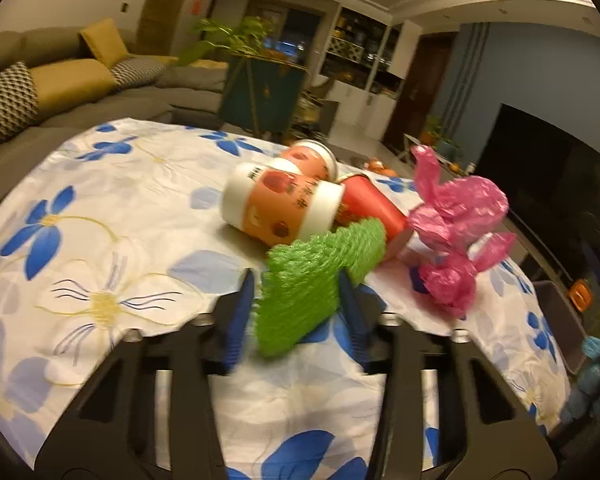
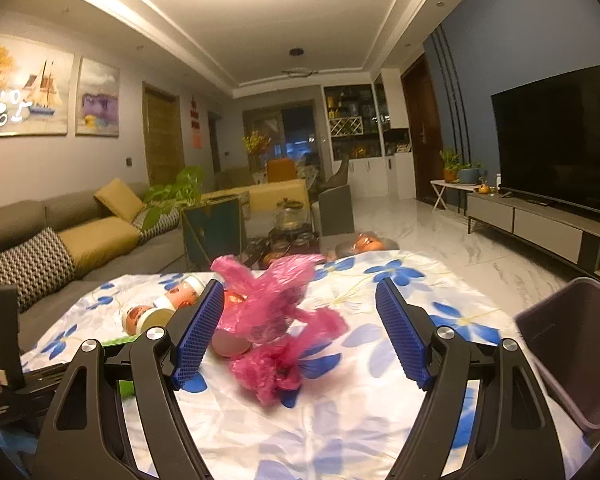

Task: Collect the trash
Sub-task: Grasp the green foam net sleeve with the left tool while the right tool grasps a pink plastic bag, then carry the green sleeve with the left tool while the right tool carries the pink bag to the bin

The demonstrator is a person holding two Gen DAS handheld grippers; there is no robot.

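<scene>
Left gripper (image 1: 298, 300) clamps the green foam net (image 1: 320, 276), lifted for binning. Right gripper (image 2: 300, 332) wide open, empty, straddling the pink bag (image 2: 272, 320); bin (image 2: 572, 360) at 3 o'clock.

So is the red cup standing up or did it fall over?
Fallen over. In the left wrist view the red cup lies on its side on the flowered tablecloth, tucked between the orange-and-white containers and the pink plastic bag.

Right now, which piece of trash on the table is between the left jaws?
The green foam net: it sits between the left gripper jaws, while the cups and pink bag lie beyond them.
</scene>
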